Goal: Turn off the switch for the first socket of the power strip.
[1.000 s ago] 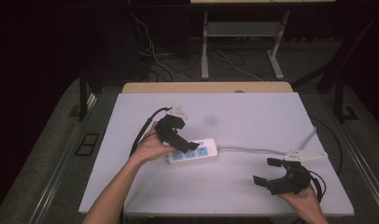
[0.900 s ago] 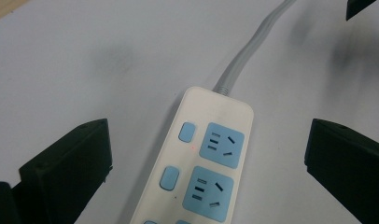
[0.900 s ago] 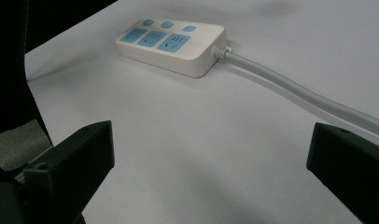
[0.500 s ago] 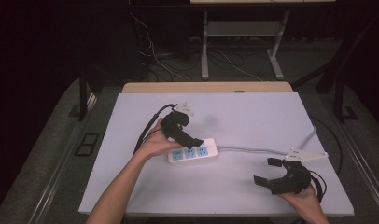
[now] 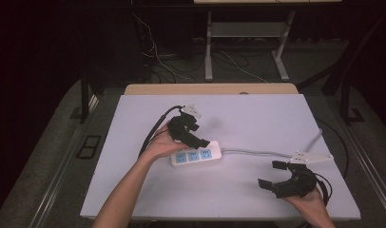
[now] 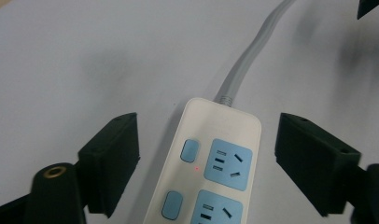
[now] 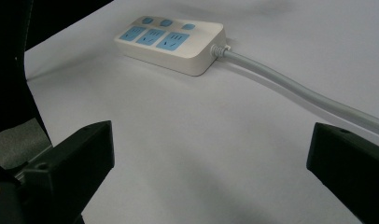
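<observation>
My left gripper [image 5: 200, 141] jaws, just closing, straddle the power strip [image 5: 197, 155] mid-counter [image 5: 257, 118] without touching; right gripper [image 5: 276, 175] open, empty; rigid, light, slick plastic, so I'd clamp its long sides.

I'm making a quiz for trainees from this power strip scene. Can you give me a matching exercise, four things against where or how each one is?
Things:
1. power strip
2. grey cable
3. left gripper
4. right gripper

Places or states:
A. runs from the strip's end toward the table's right edge
B. open, low at the near right, apart from the strip
C. lies flat mid-table, sockets up
D. jaws either side of the strip's cable end, not yet touching; they have just been closing

Pairs: 1-C, 2-A, 3-D, 4-B
</observation>
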{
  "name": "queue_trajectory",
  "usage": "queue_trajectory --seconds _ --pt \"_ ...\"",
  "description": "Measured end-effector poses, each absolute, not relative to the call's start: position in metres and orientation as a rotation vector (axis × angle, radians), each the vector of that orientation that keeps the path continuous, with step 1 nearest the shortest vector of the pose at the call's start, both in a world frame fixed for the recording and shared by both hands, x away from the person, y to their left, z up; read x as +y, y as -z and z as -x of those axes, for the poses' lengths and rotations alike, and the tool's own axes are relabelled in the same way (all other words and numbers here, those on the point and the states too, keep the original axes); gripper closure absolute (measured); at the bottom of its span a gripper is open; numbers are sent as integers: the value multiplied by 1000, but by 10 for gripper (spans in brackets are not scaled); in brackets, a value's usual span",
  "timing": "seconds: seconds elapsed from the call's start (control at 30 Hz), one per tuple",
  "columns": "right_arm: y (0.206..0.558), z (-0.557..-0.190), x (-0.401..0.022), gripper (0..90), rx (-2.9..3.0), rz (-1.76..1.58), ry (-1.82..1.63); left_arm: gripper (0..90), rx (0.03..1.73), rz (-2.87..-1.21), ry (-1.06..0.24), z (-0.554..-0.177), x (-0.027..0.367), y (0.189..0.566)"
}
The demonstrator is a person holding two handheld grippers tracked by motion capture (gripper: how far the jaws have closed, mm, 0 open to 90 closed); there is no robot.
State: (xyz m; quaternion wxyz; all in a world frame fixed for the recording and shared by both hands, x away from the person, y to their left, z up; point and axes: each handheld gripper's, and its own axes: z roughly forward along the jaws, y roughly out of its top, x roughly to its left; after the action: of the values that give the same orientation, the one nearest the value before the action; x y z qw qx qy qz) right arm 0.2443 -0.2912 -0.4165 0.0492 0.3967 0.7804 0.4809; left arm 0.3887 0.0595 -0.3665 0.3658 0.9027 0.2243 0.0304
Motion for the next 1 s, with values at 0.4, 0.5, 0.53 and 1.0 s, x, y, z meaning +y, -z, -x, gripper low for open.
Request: queue_trajectory --seconds 0.4,0.5,0.53,1.0 --pt "417 -244 -291 6 2379 -1202 -1462 499 564 -2331 -56 -393 55 375" --pt "416 -244 -291 6 2372 -1197 -1463 564 563 -2341 -51 -395 54 377" --pt "416 -244 -291 6 2371 -1199 -1463 583 568 -2342 -45 -396 54 379" --pt "417 -244 -292 6 2375 -1198 -1462 857 582 -2364 15 -405 49 394"
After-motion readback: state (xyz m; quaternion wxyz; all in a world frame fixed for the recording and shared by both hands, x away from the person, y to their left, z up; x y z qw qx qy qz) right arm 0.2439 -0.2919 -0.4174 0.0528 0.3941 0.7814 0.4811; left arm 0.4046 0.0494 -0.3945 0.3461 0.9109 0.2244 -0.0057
